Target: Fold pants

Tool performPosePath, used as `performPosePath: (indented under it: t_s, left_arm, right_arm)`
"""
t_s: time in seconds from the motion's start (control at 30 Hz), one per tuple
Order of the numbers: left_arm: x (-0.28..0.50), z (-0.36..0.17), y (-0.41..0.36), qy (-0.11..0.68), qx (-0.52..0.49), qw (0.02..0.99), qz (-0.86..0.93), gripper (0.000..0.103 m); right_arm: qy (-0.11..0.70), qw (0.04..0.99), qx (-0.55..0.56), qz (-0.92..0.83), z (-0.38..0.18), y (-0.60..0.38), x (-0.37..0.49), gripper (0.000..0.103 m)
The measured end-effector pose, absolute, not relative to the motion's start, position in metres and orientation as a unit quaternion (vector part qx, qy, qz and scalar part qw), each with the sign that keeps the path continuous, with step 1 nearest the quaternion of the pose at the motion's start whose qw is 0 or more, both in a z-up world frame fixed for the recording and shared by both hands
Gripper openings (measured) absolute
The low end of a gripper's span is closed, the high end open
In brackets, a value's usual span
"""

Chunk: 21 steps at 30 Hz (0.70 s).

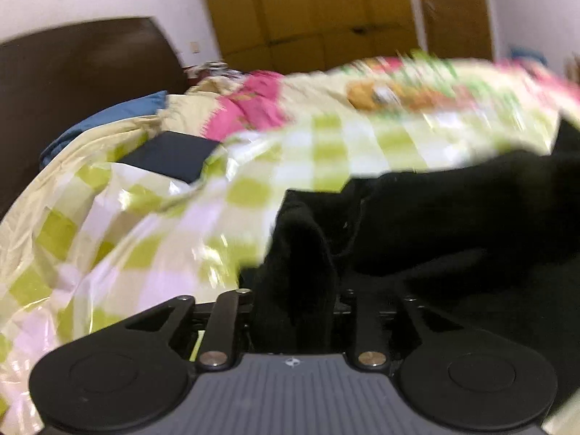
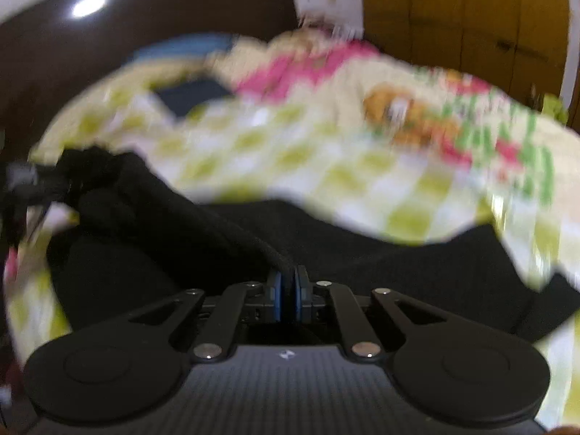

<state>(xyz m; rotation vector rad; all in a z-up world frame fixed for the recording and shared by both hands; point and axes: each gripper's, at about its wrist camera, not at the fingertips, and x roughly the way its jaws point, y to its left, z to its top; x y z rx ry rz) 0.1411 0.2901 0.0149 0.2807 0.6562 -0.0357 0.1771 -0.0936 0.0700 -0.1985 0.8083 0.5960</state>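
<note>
1. The right tongs (image 2: 289, 290) are pressed together on a ridge of the black pants (image 2: 380, 264); the blue pads (image 2: 276, 295) sit nearly touching, with a thin fold of dark cloth running out from between them and away to the left.
2. From that pinch the pants spread out ahead of and to both sides of the right tongs, lying on the bed over a checked bedspread (image 2: 326, 166) of green, white and cream squares.
3. At the far left of the right wrist view the cloth bunches up around a blurred dark shape; what it is cannot be told.
4. The left tongs (image 1: 295, 282) are wrapped in a hump of the pants (image 1: 453, 217), which covers the fingers entirely, so whether they are pinching the cloth cannot be told from this view.
5. The rest of the black cloth stretches off to the right of the left tongs and ahead of them, its edge lying on the bedspread (image 1: 152, 239).
6. Ahead and to the left of the left tongs a dark flat rectangle (image 1: 170, 156) lies on the bedspread, with a blue pillow (image 1: 108, 116) beyond it against a dark brown headboard (image 1: 79, 72).
7. Far ahead stands a wooden wardrobe (image 1: 344, 11)
8. Both views are smeared by blur
</note>
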Motion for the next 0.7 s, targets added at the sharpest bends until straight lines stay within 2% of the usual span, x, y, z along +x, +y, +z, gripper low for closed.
performPosePath:
  t_s: [0.1, 0.17, 0.23, 0.3, 0.37, 0.47, 0.53, 0.67, 0.7]
  left_arm:
    - [0.115, -0.003, 0.270, 0.325, 0.210, 0.922, -0.035, 0.045]
    - [0.105, -0.005, 0.265, 0.329, 0.220, 0.918, -0.042, 0.045]
    - [0.098, -0.001, 0.267, 0.327, 0.222, 0.918, -0.042, 0.046]
    - [0.092, 0.002, 0.274, 0.321, 0.224, 0.919, -0.034, 0.055]
    - [0.090, 0.005, 0.283, 0.317, 0.217, 0.923, -0.028, 0.060]
    - [0.085, 0.006, 0.291, 0.308, 0.208, 0.928, -0.020, 0.060]
    - [0.078, 0.003, 0.289, 0.300, 0.227, 0.926, -0.024, 0.060]
    - [0.062, -0.011, 0.281, 0.297, 0.274, 0.914, -0.042, 0.060]
    - [0.061, -0.012, 0.281, 0.297, 0.266, 0.916, -0.040, 0.060]
  right_arm:
    - [0.448, 0.841, -0.116, 0.281, 0.035, -0.091, 0.141, 0.008]
    - [0.475, 0.826, -0.131, 0.275, 0.016, -0.089, 0.127, 0.009]
    - [0.480, 0.820, -0.151, 0.274, 0.012, -0.084, 0.119, 0.015]
    - [0.464, 0.826, -0.170, 0.270, 0.022, -0.074, 0.114, 0.016]
    - [0.442, 0.826, -0.210, 0.279, 0.032, -0.061, 0.108, 0.020]
    - [0.427, 0.816, -0.249, 0.299, 0.044, -0.041, 0.106, 0.026]
    - [0.421, 0.808, -0.265, 0.315, 0.051, -0.028, 0.101, 0.040]
    - [0.394, 0.790, -0.310, 0.354, 0.059, 0.002, 0.082, 0.043]
    - [0.384, 0.788, -0.313, 0.365, 0.060, 0.010, 0.080, 0.047]
